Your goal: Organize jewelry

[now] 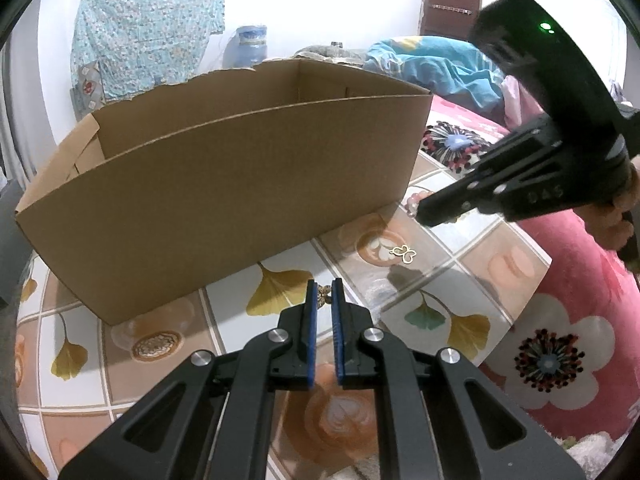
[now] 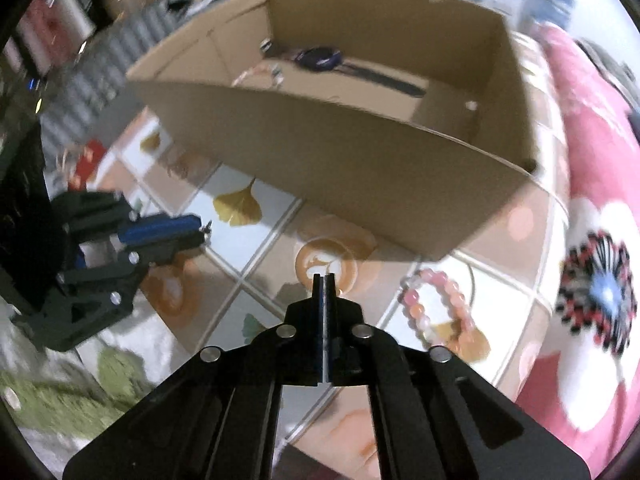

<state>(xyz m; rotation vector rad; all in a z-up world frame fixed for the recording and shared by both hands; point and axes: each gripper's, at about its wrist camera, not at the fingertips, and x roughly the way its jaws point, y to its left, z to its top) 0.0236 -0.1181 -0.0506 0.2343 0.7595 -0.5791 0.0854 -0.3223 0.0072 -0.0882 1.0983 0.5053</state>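
Note:
An open cardboard box (image 1: pixel 224 184) stands on the patterned tablecloth (image 1: pixel 472 248). In the right wrist view the box (image 2: pixel 360 152) holds a dark blue watch (image 2: pixel 320 58) and a pale bead string (image 2: pixel 256 74). My left gripper (image 1: pixel 325 286) is shut on a small gold butterfly charm (image 1: pixel 323 299), just in front of the box. A second gold butterfly charm (image 1: pixel 403 254) lies on the cloth to its right. My right gripper (image 2: pixel 324 278) is shut, and I see nothing between its fingers. A pink bead bracelet (image 2: pixel 440 308) lies on the cloth right of it.
A pink floral blanket (image 1: pixel 560 360) borders the cloth on the right. A hand (image 1: pixel 624 208) holds the right gripper (image 1: pixel 422 214) above the bracelet's end of the box. Green fuzzy fabric (image 2: pixel 80 392) lies at the near left, beyond the left gripper (image 2: pixel 200 228).

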